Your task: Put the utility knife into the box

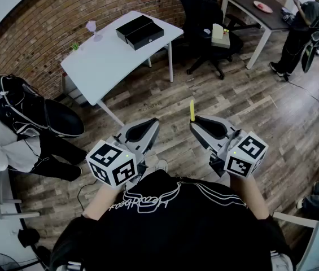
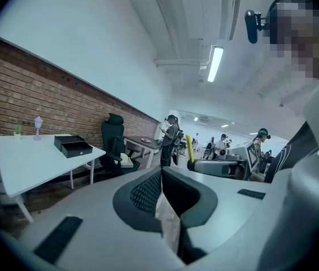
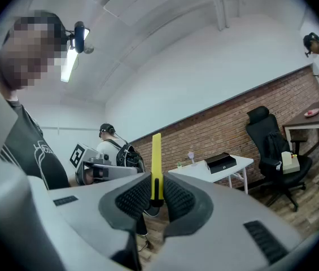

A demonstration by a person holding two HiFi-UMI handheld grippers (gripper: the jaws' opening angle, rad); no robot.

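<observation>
Two grippers, one item in hand.

1. Right gripper [image 1: 196, 122]: jaws closed to a narrow gap on the utility knife [image 1: 192, 109]. The pads pinch only its lower end, and the yellow body stands up well clear of the jaw tips.
2. Left gripper [image 1: 152, 124]: jaws together at the tips, nothing between them. Held level beside the right one.
3. Box [image 1: 139, 31]: black, on the white worktop [image 1: 111, 64], well apart from both grippers across bare wooden floor [image 1: 165, 97]. Whether its top is open cannot be told from these views.
4. Stemmed glass [image 1: 93, 30]: upright near the worktop's far edge, to the left of the box.
5. Office chair [image 1: 204, 16]: beside the worktop's right end.

Hazards, as judged:
- Grip is short and low on a long, slim item. A jolt while crossing the floor could let the knife pivot or slide between the pads, so it drops or arrives skewed.
- A tilted knife may catch the box rim rather than go in. Opening the jaws too high above the box could bounce it out onto the worktop.
- If the box proves shut, the left gripper must open it first. A push with closed jaws could shove the box along the worktop.
- A wide reach from the left side risks toppling the glass.
</observation>
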